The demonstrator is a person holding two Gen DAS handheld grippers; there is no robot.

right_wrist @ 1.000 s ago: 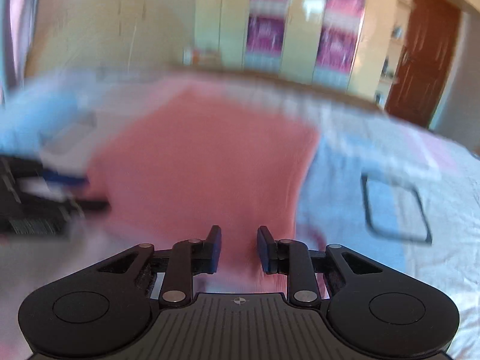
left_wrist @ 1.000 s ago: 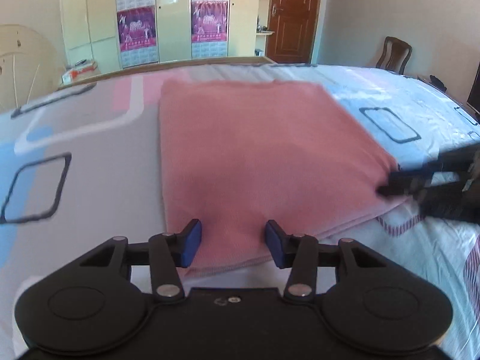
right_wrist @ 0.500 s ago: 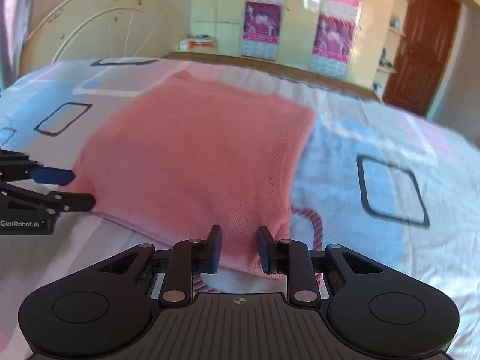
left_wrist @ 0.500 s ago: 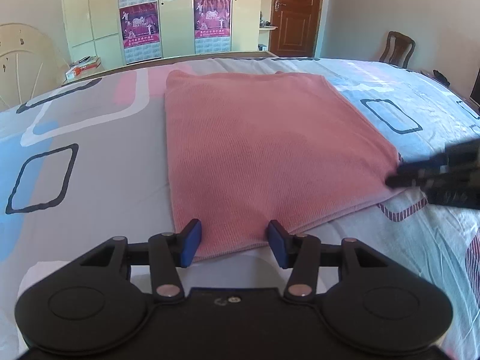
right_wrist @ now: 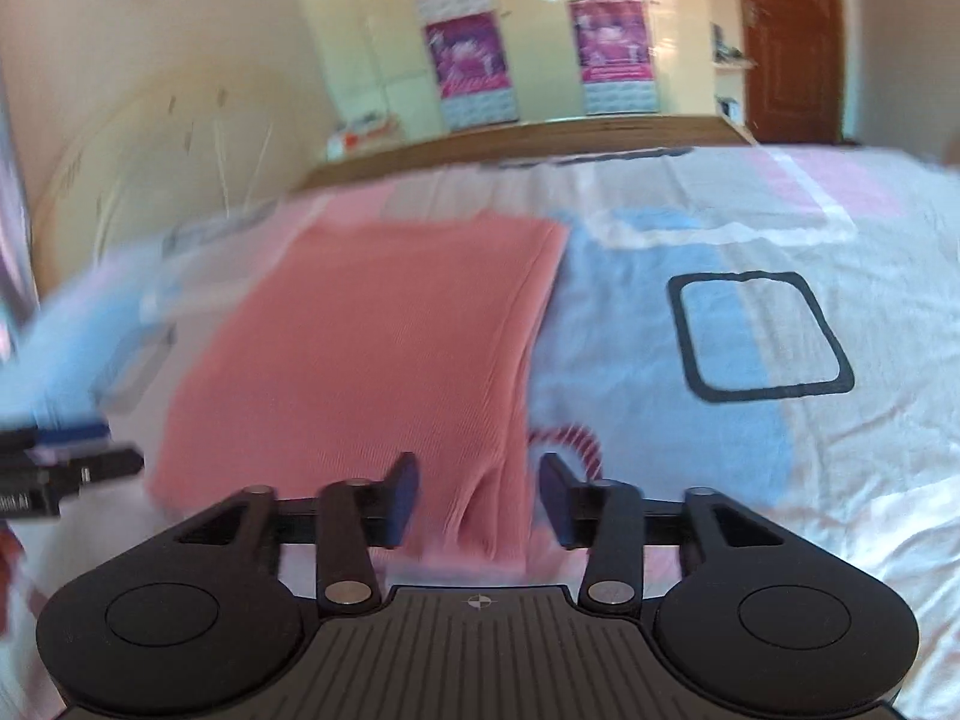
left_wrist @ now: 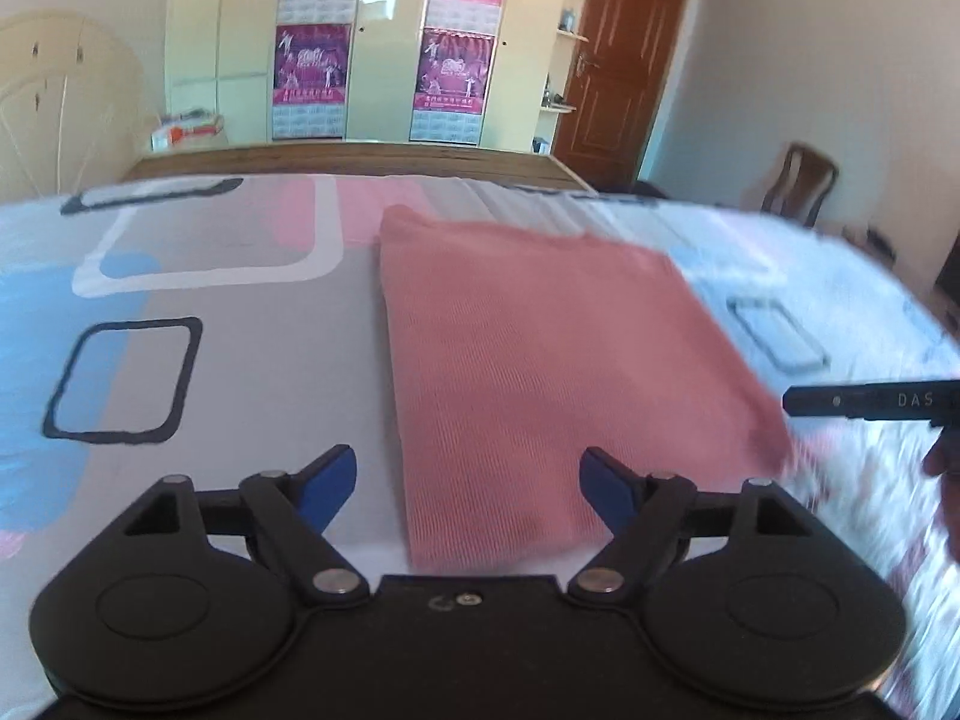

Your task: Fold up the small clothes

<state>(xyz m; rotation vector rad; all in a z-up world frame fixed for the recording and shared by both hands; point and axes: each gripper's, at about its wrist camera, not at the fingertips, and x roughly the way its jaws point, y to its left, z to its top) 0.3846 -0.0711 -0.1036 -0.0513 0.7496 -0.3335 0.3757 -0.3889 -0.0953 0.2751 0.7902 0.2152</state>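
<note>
Lying flat on the patterned bedsheet (left_wrist: 240,312), the folded pink garment (left_wrist: 540,372) is resting with its near edge just ahead of both grippers. Left gripper (left_wrist: 468,480) is opening, blue pads spread wide, nothing pinched; the near left corner is sitting in the gap. Right gripper (right_wrist: 477,495) is opening too, the near right corner bunching loosely between its pads, not clamped.
</note>
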